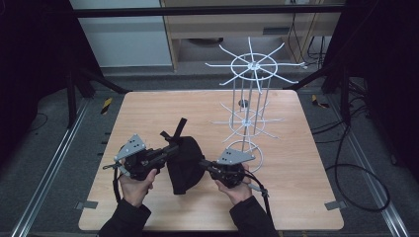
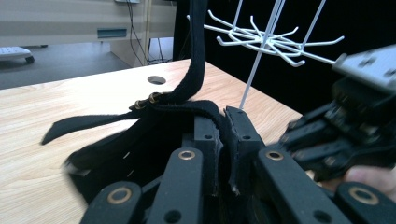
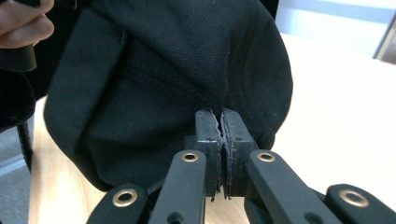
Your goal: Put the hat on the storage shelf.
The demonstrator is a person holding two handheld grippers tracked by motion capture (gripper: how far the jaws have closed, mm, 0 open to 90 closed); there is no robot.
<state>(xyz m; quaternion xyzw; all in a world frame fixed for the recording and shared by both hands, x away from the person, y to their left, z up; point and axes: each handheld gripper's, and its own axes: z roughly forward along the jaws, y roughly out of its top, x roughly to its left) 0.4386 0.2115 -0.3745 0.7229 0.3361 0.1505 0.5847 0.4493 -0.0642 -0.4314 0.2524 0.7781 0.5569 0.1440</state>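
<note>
the left gripper [image 1: 170,149] is clamped on the black cap [image 1: 184,163] at its strap edge — the right gripper [image 1: 204,163] pinches the cap's opposite edge, jaws closed on fabric. the cap hangs between them over the wooden table [image 1: 291,168], near the white wire rack [image 1: 249,103].

- Table [image 1: 148,113]: light wood top, rounded corners, one small round hole.
- White wire rack [image 1: 252,98]: stands on it, right of centre.
- Black cap [image 1: 184,163]: lower edge rests on it.
</note>
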